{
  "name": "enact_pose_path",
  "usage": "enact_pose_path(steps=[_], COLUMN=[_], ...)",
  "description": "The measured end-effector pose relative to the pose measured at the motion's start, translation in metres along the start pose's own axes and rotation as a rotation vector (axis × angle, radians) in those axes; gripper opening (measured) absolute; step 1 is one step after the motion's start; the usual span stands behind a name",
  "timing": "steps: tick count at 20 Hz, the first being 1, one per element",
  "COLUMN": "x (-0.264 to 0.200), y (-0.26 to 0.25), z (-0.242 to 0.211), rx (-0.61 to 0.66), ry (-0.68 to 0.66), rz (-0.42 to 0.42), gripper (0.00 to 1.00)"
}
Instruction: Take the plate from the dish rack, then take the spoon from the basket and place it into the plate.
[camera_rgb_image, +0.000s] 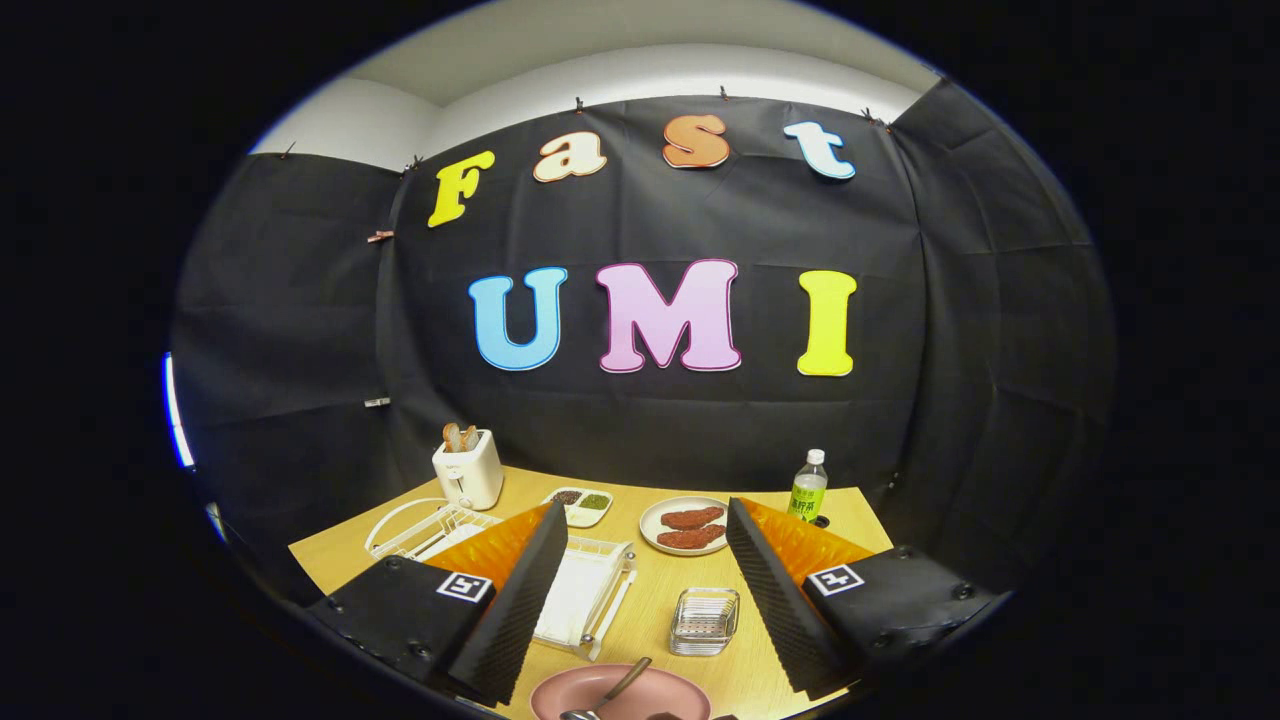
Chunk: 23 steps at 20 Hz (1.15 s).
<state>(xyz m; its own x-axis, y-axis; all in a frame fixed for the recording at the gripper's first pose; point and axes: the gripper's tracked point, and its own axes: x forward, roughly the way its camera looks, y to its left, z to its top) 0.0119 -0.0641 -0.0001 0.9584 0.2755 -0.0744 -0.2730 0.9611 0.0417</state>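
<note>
My claw (645, 590) hangs open above the worktop (640, 505), fingers spread wide and holding nothing. Near me, between the fingers, sits the pink plate (655, 690) with the spoon (605, 695) lying in it, handle angled up to the right. Just beyond the plate stands the clear basket (704, 620). Left of that I see the white dish rack (585, 590). Farther off are a plate of red meat pieces (688, 525), a two-part sauce dish (580, 505), a white toaster (468, 470) at far left and a green bottle (808, 487) at far right.
</note>
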Motion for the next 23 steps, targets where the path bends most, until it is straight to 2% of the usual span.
enact_pose_path(steps=[8, 23], x=[0.001, -0.009], y=[-0.003, 0.023], z=[0.002, -0.004], rx=[-0.019, -0.053], ry=[-0.004, -0.010], rz=[-0.022, -0.048], gripper=[0.98, 0.98])
